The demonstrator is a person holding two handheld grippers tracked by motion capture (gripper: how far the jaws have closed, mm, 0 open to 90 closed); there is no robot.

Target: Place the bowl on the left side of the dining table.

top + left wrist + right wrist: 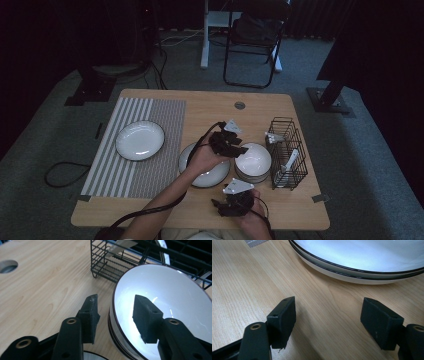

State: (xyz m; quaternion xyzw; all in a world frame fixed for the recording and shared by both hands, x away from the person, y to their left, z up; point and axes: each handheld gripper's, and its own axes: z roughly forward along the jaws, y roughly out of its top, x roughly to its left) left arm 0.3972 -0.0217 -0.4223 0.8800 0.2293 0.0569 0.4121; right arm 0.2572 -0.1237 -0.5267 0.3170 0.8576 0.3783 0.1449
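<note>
A stack of white, dark-rimmed bowls (253, 161) (170, 295) stands right of centre on the wooden table (210, 107). My left gripper (240, 149) (115, 298) is open and straddles the near rim of the top bowl. One jaw is outside the wall and the other inside, and a gap shows at the rim. Two stacked white plates (215, 175) (362, 257) lie left of the bowls, partly under the left hand. My right gripper (220, 206) (328, 301) is open over bare wood near the front edge, just short of those plates, with nothing between its jaws.
A black wire rack (286, 152) (120, 262) with cutlery stands right of the bowls. A striped placemat (150, 165) on the left carries one white plate (140, 140). A cable hole (239, 105) (8, 266) is at the table's back. A folding chair (252, 40) stands beyond.
</note>
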